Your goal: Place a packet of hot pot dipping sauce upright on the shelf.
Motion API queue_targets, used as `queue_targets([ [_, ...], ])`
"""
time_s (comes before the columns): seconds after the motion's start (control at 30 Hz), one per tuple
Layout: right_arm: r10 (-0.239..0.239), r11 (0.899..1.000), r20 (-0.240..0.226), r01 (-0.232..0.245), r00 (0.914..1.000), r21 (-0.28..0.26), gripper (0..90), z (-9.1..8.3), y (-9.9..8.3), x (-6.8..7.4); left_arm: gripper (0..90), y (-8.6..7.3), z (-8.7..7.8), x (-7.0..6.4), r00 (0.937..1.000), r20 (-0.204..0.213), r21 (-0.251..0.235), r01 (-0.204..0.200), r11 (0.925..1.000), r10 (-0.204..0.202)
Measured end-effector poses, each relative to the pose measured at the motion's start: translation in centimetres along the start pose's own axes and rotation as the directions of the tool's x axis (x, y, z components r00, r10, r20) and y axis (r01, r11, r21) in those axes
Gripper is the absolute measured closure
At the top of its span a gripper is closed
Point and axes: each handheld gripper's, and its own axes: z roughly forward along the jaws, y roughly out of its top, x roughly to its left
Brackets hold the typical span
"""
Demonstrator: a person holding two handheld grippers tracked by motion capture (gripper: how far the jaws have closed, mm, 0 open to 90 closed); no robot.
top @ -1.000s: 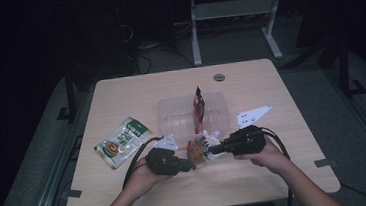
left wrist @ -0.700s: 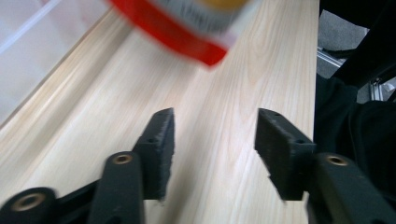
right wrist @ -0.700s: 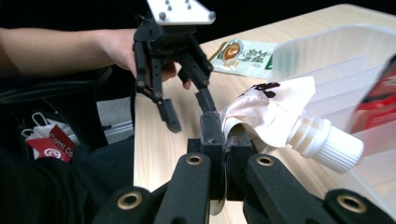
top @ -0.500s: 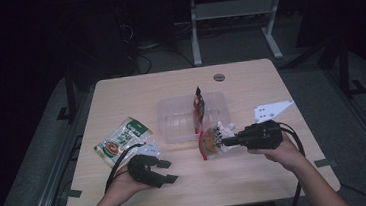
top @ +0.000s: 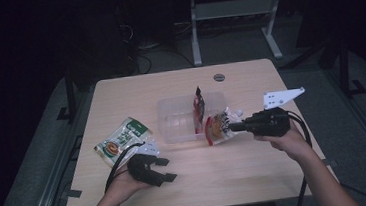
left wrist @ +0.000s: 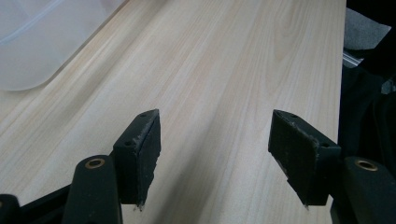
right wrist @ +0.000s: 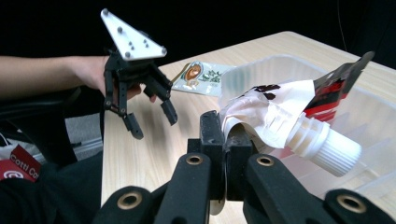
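Right gripper point(top: 234, 126) over the middle of the worktop, jaws pressed together on the edge of a spouted pouch point(top: 217, 128), white cap point(right wrist: 330, 145) pointing sideways in the right gripper view. Pouch held at the near right corner of the clear tub point(top: 174, 115), partly above its rim. 1 dark red packet point(top: 199, 103) upright inside the tub, against its right wall. Left gripper point(top: 165, 168) near the front left edge of the worktop, jaws spread wide with bare wood between them. Green packet point(top: 120, 142) flat near the left edge, just behind the left gripper and well apart from the pouch.
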Motion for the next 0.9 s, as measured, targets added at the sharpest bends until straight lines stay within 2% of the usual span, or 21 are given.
queue_targets([
  [0.13, -0.007, 1.000, 0.022, 0.008, 0.9997, -0.009, 89.1, -0.3, 0.5, -0.7, 34.1, 0.0, 0.0, 0.1, 0.9999, 0.000, 0.006, -0.011, 0.9999, 0.011],
  [0.27, -0.009, 1.000, 0.037, 0.010, 0.9993, -0.020, 89.2, -0.4, 1.1, -1.4, 34.0, 0.0, 0.1, 0.1, 1.0000, 0.005, 0.009, -0.005, 1.0000, 0.005],
  [0.5, -0.003, 1.000, 0.075, 0.004, 0.9972, -0.018, 89.2, 0.0, 1.9, -3.6, 34.0, 0.0, 0.1, 0.2, 0.9999, 0.001, 0.020, -0.016, 0.9997, 0.016],
  [0.67, -0.003, 1.000, 0.097, 0.004, 0.9953, -0.009, 89.2, 0.3, 2.4, -4.7, 34.1, -0.1, 0.1, 0.3, 1.0000, 0.003, 0.020, 0.001, 0.9998, -0.001],
  [0.9, 0.007, 1.000, 0.116, -0.008, 0.9932, 0.004, 89.1, 0.5, 1.9, -5.5, 34.1, 0.0, 0.2, 0.3, 1.0000, 0.003, 0.025, -0.009, 0.9997, 0.009],
])
